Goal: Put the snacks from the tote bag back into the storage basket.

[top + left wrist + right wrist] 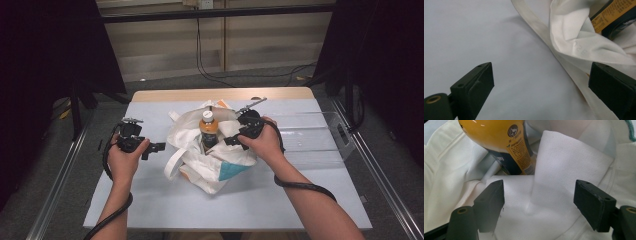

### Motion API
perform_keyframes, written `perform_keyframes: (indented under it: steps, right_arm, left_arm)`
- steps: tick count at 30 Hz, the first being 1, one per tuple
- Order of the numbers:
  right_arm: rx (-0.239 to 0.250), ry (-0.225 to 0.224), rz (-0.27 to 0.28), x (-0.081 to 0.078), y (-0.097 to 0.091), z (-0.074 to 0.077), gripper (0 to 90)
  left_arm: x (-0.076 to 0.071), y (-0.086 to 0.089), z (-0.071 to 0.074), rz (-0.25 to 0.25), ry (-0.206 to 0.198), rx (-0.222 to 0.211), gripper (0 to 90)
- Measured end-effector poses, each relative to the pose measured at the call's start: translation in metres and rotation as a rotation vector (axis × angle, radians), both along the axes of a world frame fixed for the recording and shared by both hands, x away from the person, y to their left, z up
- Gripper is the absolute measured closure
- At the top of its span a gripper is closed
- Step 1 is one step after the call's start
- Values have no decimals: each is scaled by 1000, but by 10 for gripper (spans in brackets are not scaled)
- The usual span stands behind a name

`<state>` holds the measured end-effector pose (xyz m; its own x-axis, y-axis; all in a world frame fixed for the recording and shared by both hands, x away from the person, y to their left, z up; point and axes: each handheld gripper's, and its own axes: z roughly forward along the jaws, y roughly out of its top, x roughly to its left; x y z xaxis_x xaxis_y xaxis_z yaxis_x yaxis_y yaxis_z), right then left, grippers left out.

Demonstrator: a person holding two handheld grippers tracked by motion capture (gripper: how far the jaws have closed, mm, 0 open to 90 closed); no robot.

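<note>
A white cloth bag (220,167) with a teal patch lies at the table's middle. An orange drink bottle (209,127) with a dark label stands upright in its mouth. My left gripper (156,148) is low over the table just left of the bag, open; in the left gripper view (541,82) bare table lies between the jaws, and the bag's strap (536,22) runs past the right jaw. My right gripper (231,141) is at the bag's right rim, open. In the right gripper view (539,200) a fold of the bag (564,157) lies between the jaws, with the bottle (499,140) just beyond.
The pale blue table (200,210) has bare room in front and at the left. A clear plastic box (320,135) stands at the right side. Metal rails run along both table sides. Cables lie on the floor behind.
</note>
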<state>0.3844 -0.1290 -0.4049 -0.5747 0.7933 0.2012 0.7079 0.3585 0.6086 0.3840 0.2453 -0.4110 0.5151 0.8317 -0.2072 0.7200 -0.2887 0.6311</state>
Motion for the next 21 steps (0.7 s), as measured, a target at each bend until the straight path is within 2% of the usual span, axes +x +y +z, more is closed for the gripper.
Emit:
perform_keyframes:
  steps: [1, 2, 3, 4, 7, 9, 11, 14, 17, 21]
  right_arm:
    - [1, -7, 7, 1, 0, 0, 244]
    - [1, -9, 9, 1, 0, 0, 243]
    - [-5, -1, 0, 1, 1, 0, 243]
    - [1, -17, 7, 2, 0, 0, 243]
    - [0, -17, 7, 3, 0, 1, 241]
    - [-4, -10, 1, 3, 1, 2, 239]
    - [-4, -21, 12, 4, 2, 2, 237]
    - [-2, -22, 14, 5, 4, 5, 233]
    - [1, -20, 18, 4, 7, 8, 230]
    - [-9, -29, 28, 4, 12, 11, 225]
  left_arm:
    - [0, 1, -1, 0, 6, -2, 61]
    - [-1, 0, -3, 22, 3, -15, 61]
    - [-1, 1, -4, -1, 1, 3, 61]
    - [-2, 1, -5, 2, -5, -8, 61]
    - [-3, 2, -5, 4, -11, 3, 60]
    - [-4, 3, -7, 11, -13, -6, 60]
    - [-5, 4, -8, 20, -20, 1, 60]
    - [-6, 5, -9, 35, -13, -20, 60]
    - [-6, 8, -11, 27, -8, -2, 60]
    - [-8, 10, -12, 31, -7, -4, 60]
